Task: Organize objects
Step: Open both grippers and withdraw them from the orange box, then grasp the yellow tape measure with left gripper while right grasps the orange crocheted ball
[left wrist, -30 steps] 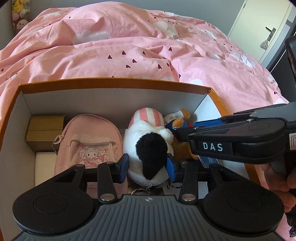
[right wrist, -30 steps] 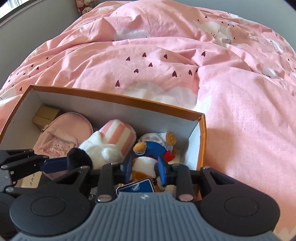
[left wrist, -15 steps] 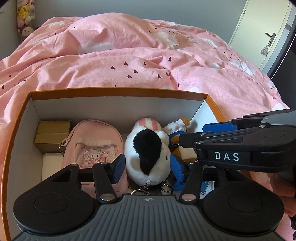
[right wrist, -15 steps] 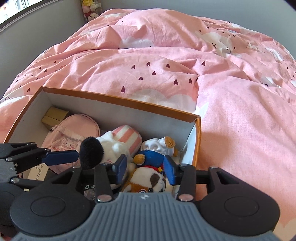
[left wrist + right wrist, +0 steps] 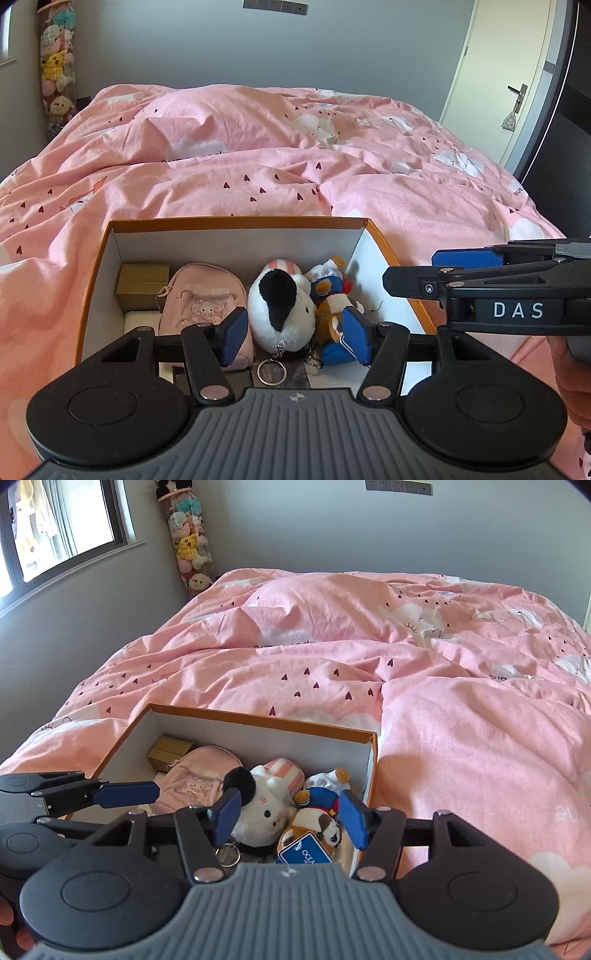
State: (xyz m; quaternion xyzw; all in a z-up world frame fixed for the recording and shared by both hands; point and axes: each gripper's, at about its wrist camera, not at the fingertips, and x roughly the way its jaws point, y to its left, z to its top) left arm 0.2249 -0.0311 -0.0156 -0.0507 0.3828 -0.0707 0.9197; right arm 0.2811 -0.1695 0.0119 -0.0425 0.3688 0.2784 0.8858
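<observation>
An orange-rimmed cardboard box [image 5: 236, 221] [image 5: 258, 718] lies on the bed. Inside it are a small brown carton [image 5: 142, 286], a pink mini backpack [image 5: 203, 302], a white plush with a black ear [image 5: 280, 310] [image 5: 264, 805] and a brown dog plush in blue [image 5: 332, 321] [image 5: 317, 823] with a blue tag [image 5: 304, 853]. My left gripper [image 5: 294, 339] hovers open above the white plush, touching nothing. Over the dog plush my right gripper [image 5: 290, 816] has its jaws opening, with nothing pressed between them. Each gripper shows side-on in the other's view.
A rumpled pink duvet [image 5: 443, 701] covers the bed all around the box. A door [image 5: 491, 74] stands at the far right, while a clear tube of plush toys [image 5: 190, 546] and a window [image 5: 66, 520] fill the far left corner. A hand [image 5: 569, 373] holds the right gripper.
Both grippers have let go of their plushes, widened their jaws, and risen back away from the box. The white plush and the dog plush now lie loose inside.
</observation>
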